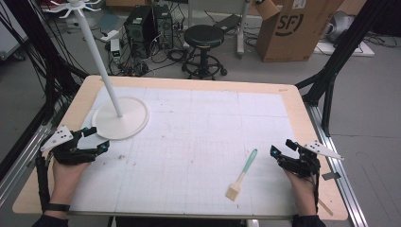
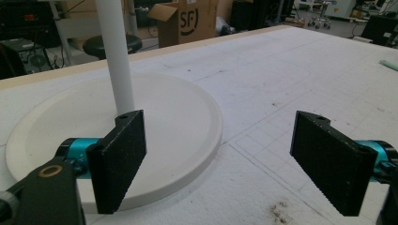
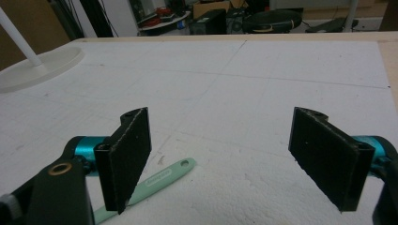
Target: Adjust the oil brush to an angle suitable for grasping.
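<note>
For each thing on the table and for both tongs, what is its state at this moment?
Left tongs: open, nothing between the jaws, next to the stand's base.
Right tongs: open, nothing held, just right of the brush.
Brush: lying flat on the mat, untouched, bristles toward the person.
Stand: upright, pole rising from its round base.
Mat: spread flat on the table.
</note>
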